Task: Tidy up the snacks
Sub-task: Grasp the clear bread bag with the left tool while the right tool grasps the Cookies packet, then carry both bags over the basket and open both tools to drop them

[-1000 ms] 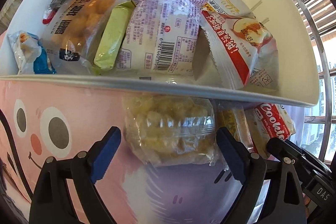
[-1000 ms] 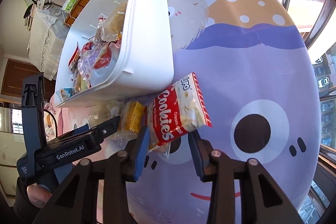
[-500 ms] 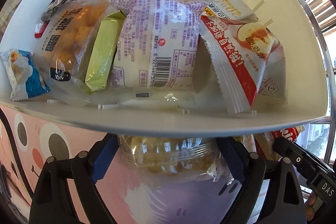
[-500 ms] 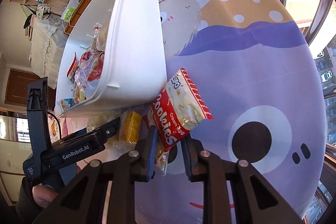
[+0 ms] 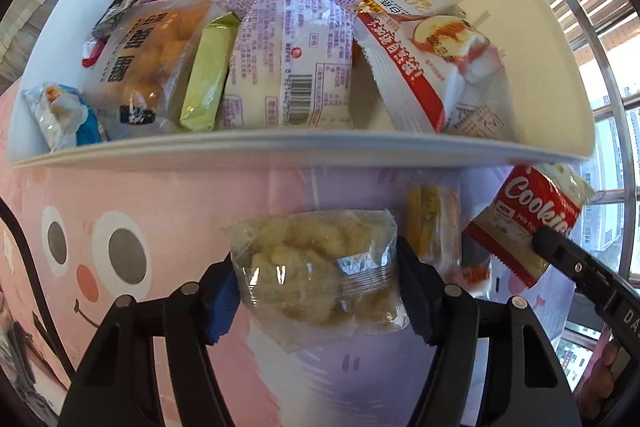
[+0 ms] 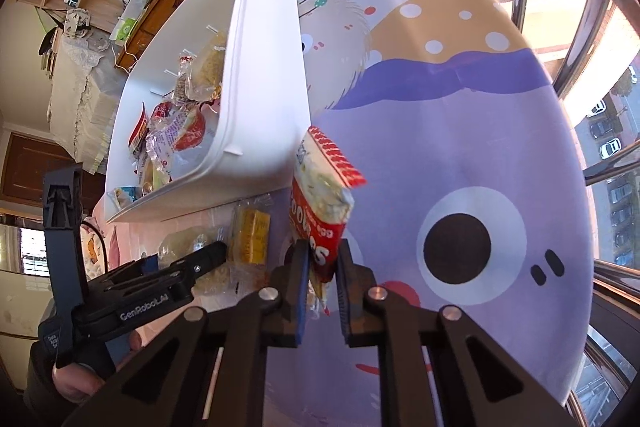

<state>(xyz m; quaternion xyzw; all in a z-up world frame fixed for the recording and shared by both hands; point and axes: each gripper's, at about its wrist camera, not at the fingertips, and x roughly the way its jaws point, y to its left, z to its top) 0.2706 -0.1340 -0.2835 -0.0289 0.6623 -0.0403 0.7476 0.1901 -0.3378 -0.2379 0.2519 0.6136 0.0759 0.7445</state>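
Clearly readable, the red-and-white foil packet (image 6: 320, 211) in my right gripper (image 6: 322, 281) says "Cookies" in white script. Those jaws have just been closing and now pinch the packet's lower end, which stands lifted off the cloth, where a second ago it lay flat in front of the white plastic bin (image 6: 264, 115). "GOOD L" shows on the purple-and-pink cartoon tablecloth (image 6: 500, 155), and "GenRoboLAI" on the black body of my left gripper (image 5: 316, 287). Its jaws have also just been closing, about half open now, and both blue pads press the sides of a clear bag of pale puffed snacks (image 5: 320, 267), which sat loose between wider jaws a second ago. A small yellow wrapped snack (image 5: 432, 227) lies just beside it, near the bin's front wall. Inside the bin, one white wrapper (image 5: 292, 59) shows a barcode and purple print.
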